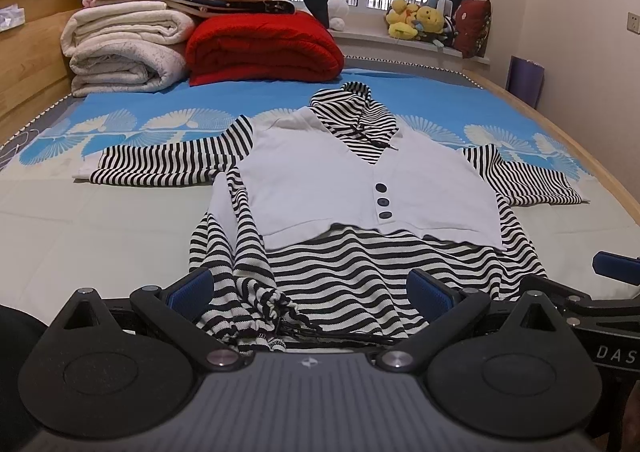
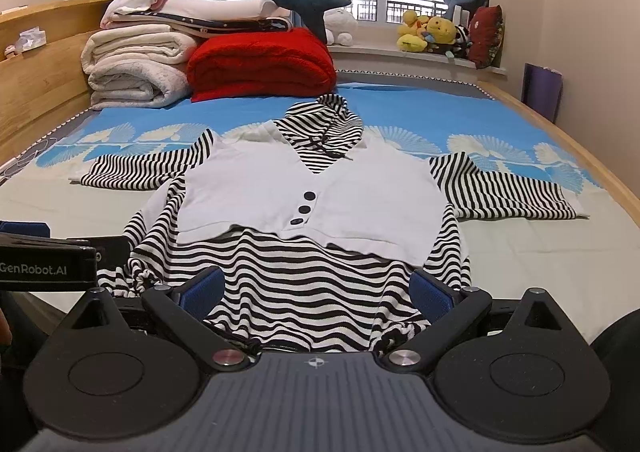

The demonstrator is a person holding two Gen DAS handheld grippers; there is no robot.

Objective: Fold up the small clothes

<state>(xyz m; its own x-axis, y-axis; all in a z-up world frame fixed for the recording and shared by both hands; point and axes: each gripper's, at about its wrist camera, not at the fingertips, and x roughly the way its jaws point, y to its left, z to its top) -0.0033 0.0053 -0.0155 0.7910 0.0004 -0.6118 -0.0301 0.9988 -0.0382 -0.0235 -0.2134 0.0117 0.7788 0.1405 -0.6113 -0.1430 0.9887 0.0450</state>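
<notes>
Striped hoodie [image 1: 352,264] flat, hood pointing away, hem near both grippers' spread fingers [image 1: 192,286].

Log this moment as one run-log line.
left gripper: open | right gripper: open | striped hoodie: flat on bed, hem between jaws

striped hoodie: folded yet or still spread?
Spread. The striped hoodie lies flat on the bed, both sleeves out sideways, hood up top.

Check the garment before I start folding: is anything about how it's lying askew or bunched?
Yes. The striped hooded top lies mostly flat with sleeves spread, but its near-left hem corner is bunched and gathered between the open left gripper fingers. The white vest panel also sits slightly skewed.
</notes>
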